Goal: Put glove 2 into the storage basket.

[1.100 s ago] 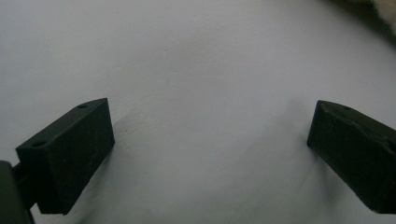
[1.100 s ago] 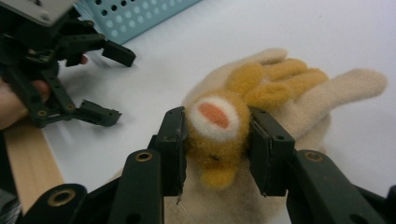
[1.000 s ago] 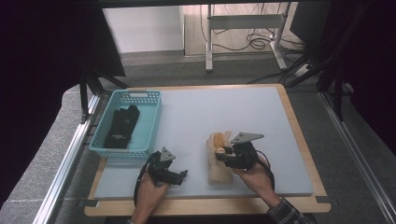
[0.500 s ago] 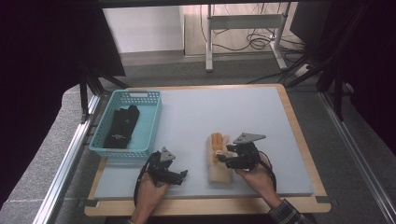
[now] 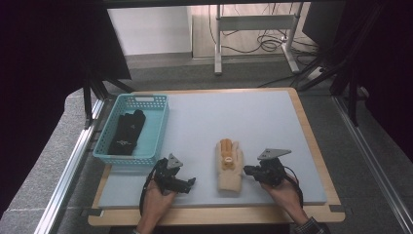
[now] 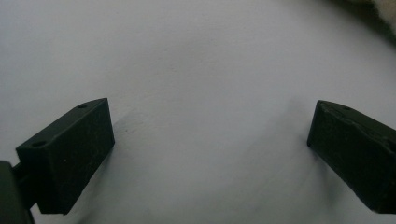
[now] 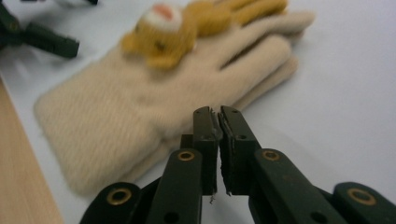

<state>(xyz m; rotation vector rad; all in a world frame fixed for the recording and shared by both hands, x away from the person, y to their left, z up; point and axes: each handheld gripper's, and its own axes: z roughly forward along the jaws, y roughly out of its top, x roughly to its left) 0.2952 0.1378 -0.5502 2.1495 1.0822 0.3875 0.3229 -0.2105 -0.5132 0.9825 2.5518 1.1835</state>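
Cream knitted glove with orange bear trim (image 5: pixel 229 165) lies flat on the grey mat (image 5: pixel 243 122). Right gripper (image 7: pixel 218 122) beside it has just closed, nothing between the jaws. Left gripper (image 6: pixel 210 140) spread wide over bare mat.

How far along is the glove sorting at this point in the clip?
Done: a black glove already lies in the blue basket. In hand: the right gripper, jaws shut with nothing between them, sits at the edge of the cream glove, which lies flat on the mat. The left gripper waits with jaws open. Probably left: gripping that glove and carrying it to the basket.
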